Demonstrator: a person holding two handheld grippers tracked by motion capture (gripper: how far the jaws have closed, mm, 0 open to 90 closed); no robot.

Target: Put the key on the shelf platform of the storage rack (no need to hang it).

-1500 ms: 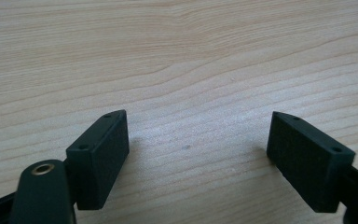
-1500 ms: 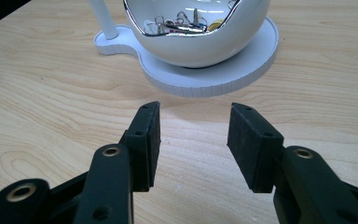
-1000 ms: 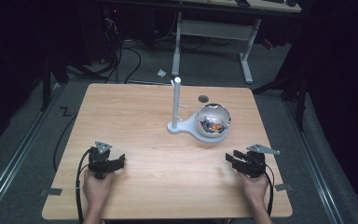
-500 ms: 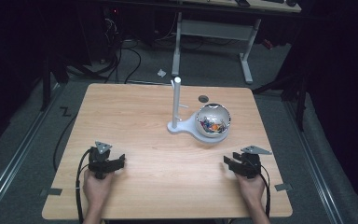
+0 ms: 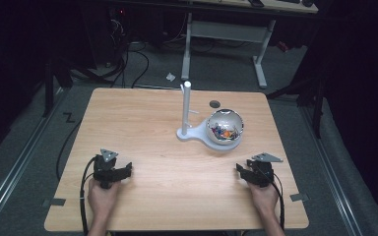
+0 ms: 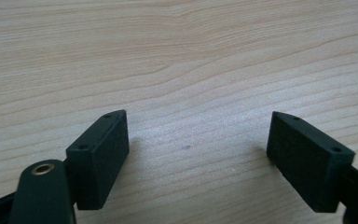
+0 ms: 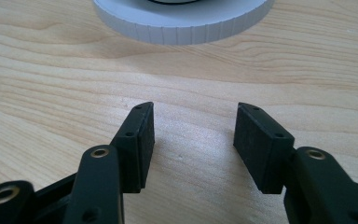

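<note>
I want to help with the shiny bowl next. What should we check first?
1. Right tool open, nothing between its jaws, which have just been opening: ok.
2. Left tool open, nothing in it: ok.
3. Shiny bowl sits on the white stand: ok.
4. Bare wooden table between right tool and bowl: ok.
5. What the colourful bits in the bowl are: cannot tell.

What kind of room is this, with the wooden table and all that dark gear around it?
Probably a lab or workshop set up for recording. A person holds a claw in each hand at a bare wooden table, cables trail across the grey floor, and a white desk frame stands behind.
</note>
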